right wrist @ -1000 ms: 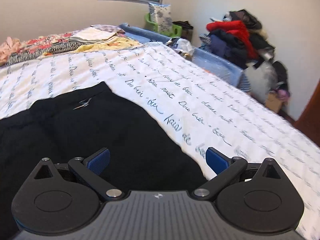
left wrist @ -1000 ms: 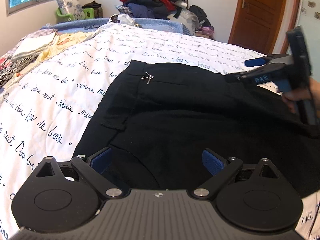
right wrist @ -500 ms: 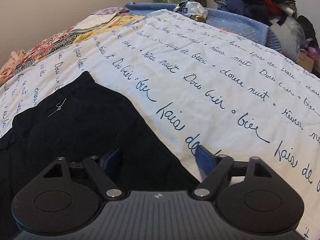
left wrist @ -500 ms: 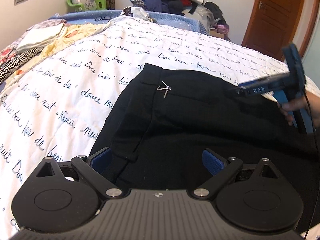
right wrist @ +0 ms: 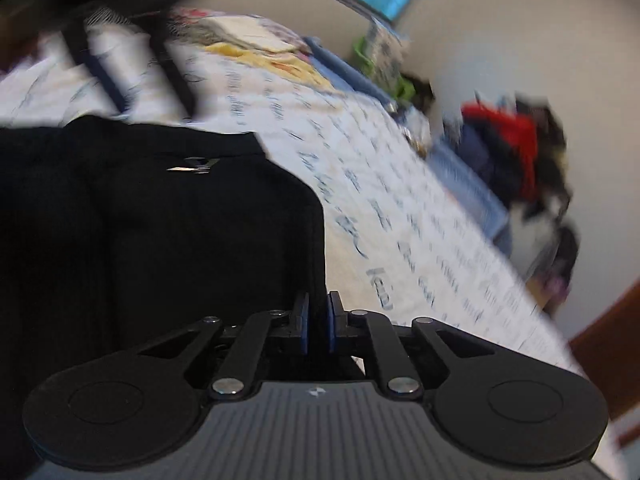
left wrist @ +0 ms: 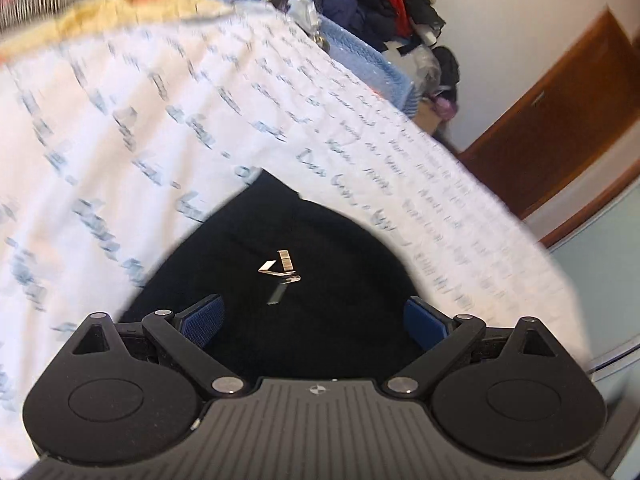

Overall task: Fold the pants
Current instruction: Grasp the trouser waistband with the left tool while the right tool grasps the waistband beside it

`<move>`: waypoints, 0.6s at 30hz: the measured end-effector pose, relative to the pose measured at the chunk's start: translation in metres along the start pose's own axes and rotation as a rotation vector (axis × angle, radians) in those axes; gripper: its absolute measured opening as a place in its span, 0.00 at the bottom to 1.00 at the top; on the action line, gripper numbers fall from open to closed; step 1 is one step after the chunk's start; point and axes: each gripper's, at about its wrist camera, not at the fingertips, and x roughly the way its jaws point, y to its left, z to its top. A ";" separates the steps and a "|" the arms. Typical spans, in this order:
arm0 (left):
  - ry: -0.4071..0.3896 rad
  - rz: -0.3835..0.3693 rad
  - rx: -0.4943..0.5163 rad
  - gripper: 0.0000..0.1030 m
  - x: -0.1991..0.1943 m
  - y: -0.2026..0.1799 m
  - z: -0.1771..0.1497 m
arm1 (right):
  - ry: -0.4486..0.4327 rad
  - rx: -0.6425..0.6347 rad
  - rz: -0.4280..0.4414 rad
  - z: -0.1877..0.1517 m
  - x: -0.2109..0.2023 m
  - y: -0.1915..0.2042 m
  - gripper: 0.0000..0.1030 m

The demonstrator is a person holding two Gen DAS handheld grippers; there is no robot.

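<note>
your right gripper (right wrist: 315,322) is pinching the pants' (right wrist: 160,232) edge; your left gripper (left wrist: 314,320) is gaping wide, holding nothing, over them.

bedsheet (left wrist: 120,128): white, covered in blue cursive script in repeating rows. in the left wrist view all of it is motion-blurred; no word can be made out for certain. in the right wrist view the script is also smeared; one word near the gripper looks like "kaia" or similar, cannot tell.

paper tag (left wrist: 280,266) on the black pants (left wrist: 320,264): small white slips, one with a fine row of bars like a barcode; no digits legible.

left gripper (left wrist: 316,322): small round emblem on the ribbed body, no lettering.

right gripper (right wrist: 316,324): same small emblem, no lettering.
</note>
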 end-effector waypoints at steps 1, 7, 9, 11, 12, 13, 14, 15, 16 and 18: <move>0.004 -0.029 -0.026 0.93 0.002 0.002 0.001 | -0.019 -0.074 -0.032 0.001 -0.008 0.015 0.05; 0.000 -0.103 -0.137 0.94 0.019 0.008 0.014 | -0.112 -0.296 -0.063 0.003 -0.044 0.074 0.05; 0.041 -0.118 -0.209 0.93 0.025 0.012 0.022 | -0.095 -0.221 -0.026 0.006 -0.039 0.063 0.05; 0.051 -0.170 -0.237 0.94 0.022 0.013 0.022 | -0.088 -0.080 0.007 0.010 -0.029 0.032 0.07; 0.047 -0.169 -0.226 0.94 0.020 0.012 0.021 | -0.062 0.010 0.039 0.010 -0.020 0.010 0.10; 0.040 -0.154 -0.208 0.96 0.017 0.010 0.019 | -0.055 0.109 0.069 0.009 -0.012 -0.013 0.11; 0.036 -0.136 -0.190 0.96 0.015 0.008 0.017 | -0.043 0.203 0.114 0.006 -0.002 -0.036 0.20; 0.036 -0.120 -0.177 0.96 0.013 0.008 0.015 | -0.010 0.303 0.183 0.001 0.013 -0.060 0.33; 0.040 -0.113 -0.174 0.96 0.013 0.010 0.014 | 0.013 0.402 0.227 -0.006 0.027 -0.081 0.40; 0.053 -0.107 -0.185 0.96 0.014 0.014 0.013 | 0.040 0.559 0.328 -0.020 0.056 -0.115 0.60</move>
